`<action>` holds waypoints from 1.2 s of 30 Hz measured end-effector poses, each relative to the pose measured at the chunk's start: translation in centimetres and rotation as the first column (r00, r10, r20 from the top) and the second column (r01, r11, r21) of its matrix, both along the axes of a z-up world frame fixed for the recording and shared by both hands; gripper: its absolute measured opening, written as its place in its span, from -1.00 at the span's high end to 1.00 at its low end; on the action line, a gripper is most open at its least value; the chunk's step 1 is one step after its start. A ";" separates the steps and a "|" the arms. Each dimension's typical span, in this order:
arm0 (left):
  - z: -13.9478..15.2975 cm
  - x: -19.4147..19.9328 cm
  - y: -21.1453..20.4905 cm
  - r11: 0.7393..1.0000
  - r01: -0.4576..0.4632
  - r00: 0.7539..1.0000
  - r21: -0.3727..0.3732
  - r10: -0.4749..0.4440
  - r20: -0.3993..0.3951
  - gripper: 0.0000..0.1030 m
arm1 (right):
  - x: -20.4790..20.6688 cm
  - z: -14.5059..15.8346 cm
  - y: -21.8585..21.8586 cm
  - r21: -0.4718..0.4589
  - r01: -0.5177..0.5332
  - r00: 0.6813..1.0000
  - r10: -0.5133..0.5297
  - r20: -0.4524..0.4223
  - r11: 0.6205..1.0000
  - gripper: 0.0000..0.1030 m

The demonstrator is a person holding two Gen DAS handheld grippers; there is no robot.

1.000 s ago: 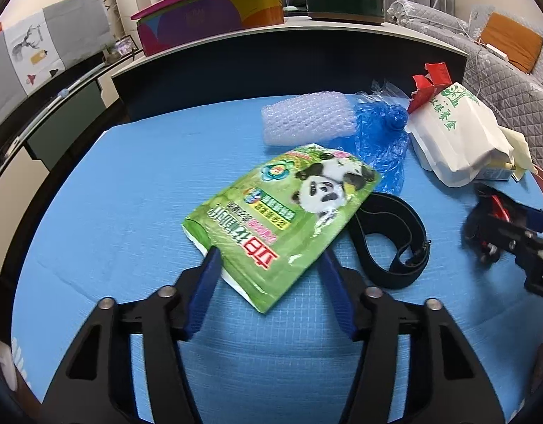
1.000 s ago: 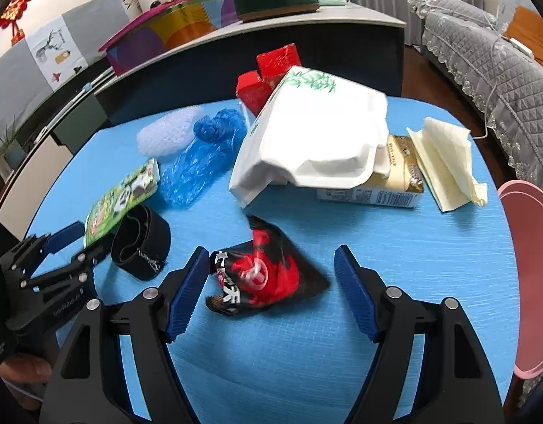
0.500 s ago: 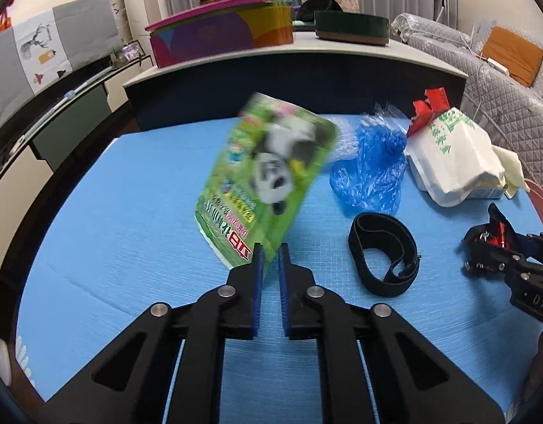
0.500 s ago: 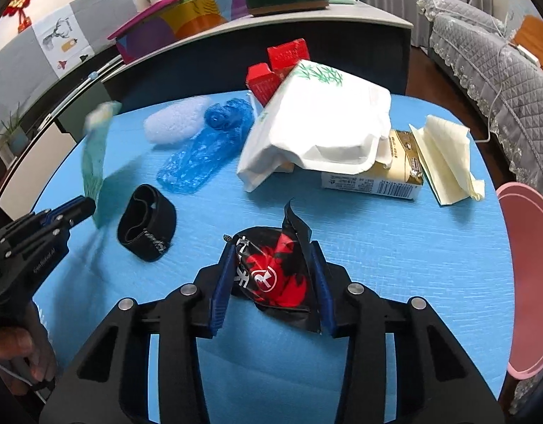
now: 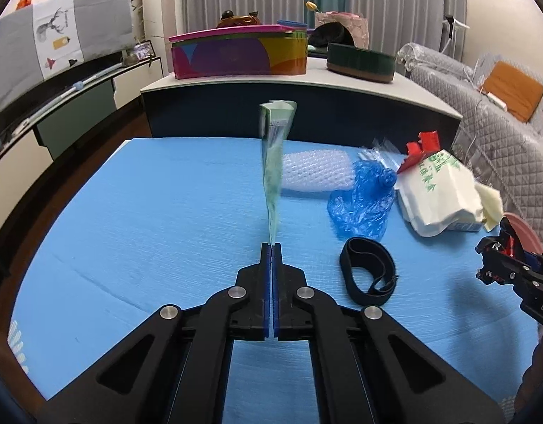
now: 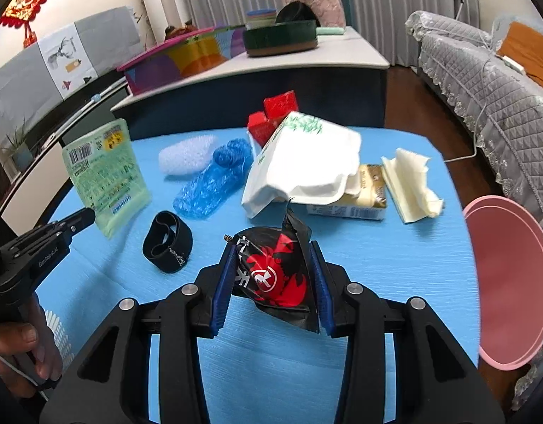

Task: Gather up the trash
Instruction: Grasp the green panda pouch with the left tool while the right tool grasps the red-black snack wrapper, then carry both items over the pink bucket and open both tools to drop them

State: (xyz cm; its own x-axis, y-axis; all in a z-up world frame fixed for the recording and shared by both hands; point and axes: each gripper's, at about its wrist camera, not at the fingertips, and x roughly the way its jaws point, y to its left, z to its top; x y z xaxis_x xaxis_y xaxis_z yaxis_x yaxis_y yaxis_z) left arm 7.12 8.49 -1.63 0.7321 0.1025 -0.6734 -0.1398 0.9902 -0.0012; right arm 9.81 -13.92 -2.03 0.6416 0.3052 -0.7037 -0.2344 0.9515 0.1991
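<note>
Left claw [image 5: 271, 247] pinches a green pouch [image 5: 274, 162], held upright at frame centre above the blue table [image 5: 147, 212]. Right claw [image 6: 273, 282] squeezes a black-and-red wrapper [image 6: 271, 272], lower centre. A black strap [image 6: 167, 243] lies between them.

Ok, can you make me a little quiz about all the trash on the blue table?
1. True or false: the left gripper pinches the green panda packet.
2. What do the right gripper's jaws squeeze? A) black-and-red snack wrapper B) blue plastic bag C) bubble wrap
3. Which black thing lies loose on the blue table?

Key: 1 true; 2 A; 3 the black elastic band.
</note>
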 end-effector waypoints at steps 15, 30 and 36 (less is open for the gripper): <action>2.2 -1.6 -2.0 0.998 0.055 0.996 -0.010 -0.054 0.065 0.99 | -2.4 2.6 -2.9 -0.016 0.085 0.993 -0.083 0.089 0.996 0.20; 3.5 -2.6 -5.7 0.988 0.156 0.981 -0.012 -0.153 0.118 0.99 | -3.9 4.0 -6.8 -0.008 0.170 0.978 -0.168 0.123 0.985 0.20; 3.7 -2.7 -7.4 0.980 0.201 0.972 -0.010 -0.198 0.124 0.99 | -4.2 4.4 -8.3 -0.002 0.203 0.971 -0.201 0.129 0.979 0.20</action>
State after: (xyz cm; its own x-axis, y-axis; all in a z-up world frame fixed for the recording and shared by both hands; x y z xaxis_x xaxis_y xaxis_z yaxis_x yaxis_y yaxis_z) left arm 4.47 1.05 2.03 0.8131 -0.0677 -0.5781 0.0630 0.9976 -0.0283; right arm 5.61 -22.19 2.37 0.7734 0.1496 -0.6160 -0.0589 0.9845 0.1651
